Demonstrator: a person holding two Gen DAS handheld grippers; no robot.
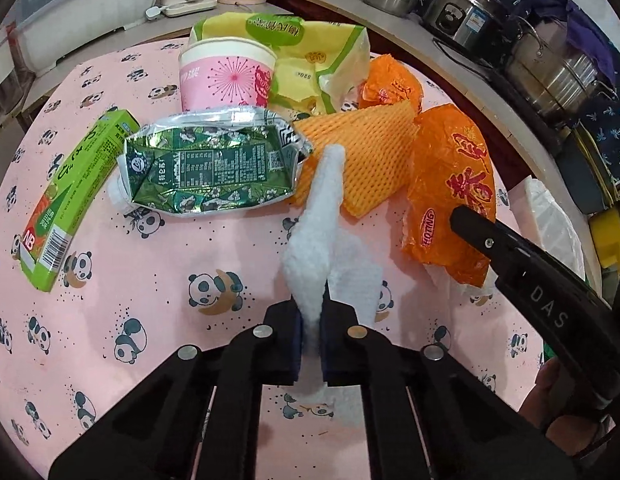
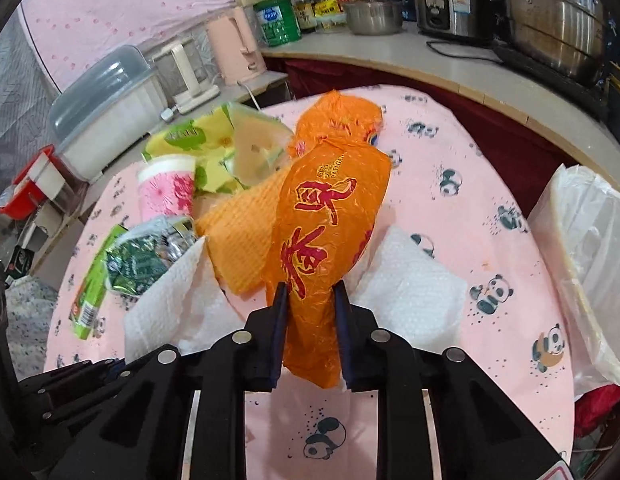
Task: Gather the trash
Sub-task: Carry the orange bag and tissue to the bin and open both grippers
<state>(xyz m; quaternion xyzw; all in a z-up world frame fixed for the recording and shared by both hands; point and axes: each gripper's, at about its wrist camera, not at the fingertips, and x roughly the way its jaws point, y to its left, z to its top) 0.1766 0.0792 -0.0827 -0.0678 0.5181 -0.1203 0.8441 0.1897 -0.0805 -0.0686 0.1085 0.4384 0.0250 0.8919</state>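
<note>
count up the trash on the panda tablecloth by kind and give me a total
paper towels: 2, one in the left tool, one lying flat
orange plastic wrappers: 2, one in the right tool, one behind
orange foam net: 1
crushed green carton: 1
green box: 1
pink paper cup: 1
yellow-green bag: 1
total: 9

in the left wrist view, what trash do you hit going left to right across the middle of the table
green carton → crushed foil pouch → white paper towel held in the left gripper → orange foam net → orange plastic wrapper
</note>
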